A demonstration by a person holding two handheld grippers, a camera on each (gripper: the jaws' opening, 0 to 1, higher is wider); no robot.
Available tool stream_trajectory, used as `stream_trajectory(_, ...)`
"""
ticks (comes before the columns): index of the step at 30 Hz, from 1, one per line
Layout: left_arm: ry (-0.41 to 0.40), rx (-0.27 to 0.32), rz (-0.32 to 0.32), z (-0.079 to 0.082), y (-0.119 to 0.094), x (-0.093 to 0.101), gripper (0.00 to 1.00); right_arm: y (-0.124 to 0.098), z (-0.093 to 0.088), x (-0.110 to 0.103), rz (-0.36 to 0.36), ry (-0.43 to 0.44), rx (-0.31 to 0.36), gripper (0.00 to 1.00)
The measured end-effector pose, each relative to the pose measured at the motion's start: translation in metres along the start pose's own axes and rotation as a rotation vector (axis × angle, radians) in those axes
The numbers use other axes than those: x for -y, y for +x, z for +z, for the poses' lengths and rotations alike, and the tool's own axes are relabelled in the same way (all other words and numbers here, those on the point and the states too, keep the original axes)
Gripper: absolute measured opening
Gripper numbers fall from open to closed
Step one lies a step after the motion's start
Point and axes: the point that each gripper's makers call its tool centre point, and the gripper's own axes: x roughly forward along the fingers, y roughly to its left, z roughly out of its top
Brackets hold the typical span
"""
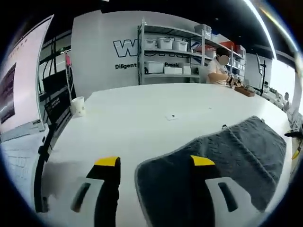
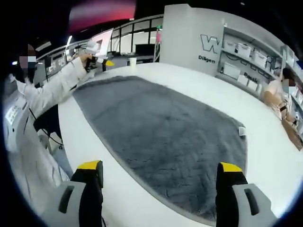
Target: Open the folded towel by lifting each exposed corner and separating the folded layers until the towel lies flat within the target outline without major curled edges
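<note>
On the grey wall (image 1: 102, 56) at the upper middle of the left gripper view, a large outlined "W" begins a word whose remainder is hidden behind the shelving unit (image 1: 173, 54). Below it, smaller dark lettering reads "Diligent", and further right, seen through the shelves, "Passi" with the rest cut off. In the right gripper view, the same wall (image 2: 189, 35) at the upper right carries the large "W" and, beneath it, "Diligen" before the shelves (image 2: 246, 59) cover it; fainter letters further right are too small to read.
</note>
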Motion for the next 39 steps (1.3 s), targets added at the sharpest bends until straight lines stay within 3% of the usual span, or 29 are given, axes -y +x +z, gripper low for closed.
stream_trajectory(2, 0.049, -0.008, 0.012, 0.001, 0.009, -0.006, 0.56, -0.001, 0.000, 0.000, -0.001, -0.002, -0.002, 0.99)
stream_trajectory(9, 0.036, 0.022, -0.006, 0.005, 0.028, -0.020, 0.48, -0.004, 0.000, 0.000, -0.003, -0.009, -0.004, 0.99)
stream_trajectory(23, 0.097, -0.083, 0.025, -0.029, 0.058, -0.042, 0.41, -0.008, 0.002, -0.003, 0.002, -0.025, -0.021, 0.99)
stream_trajectory(28, 0.148, -0.126, 0.040, -0.042, 0.060, -0.043, 0.39, -0.008, 0.000, -0.003, 0.000, -0.023, -0.028, 0.99)
stream_trajectory(39, 0.134, -0.152, 0.019, -0.055, 0.064, -0.040, 0.35, -0.011, -0.004, -0.002, 0.001, -0.022, -0.039, 0.99)
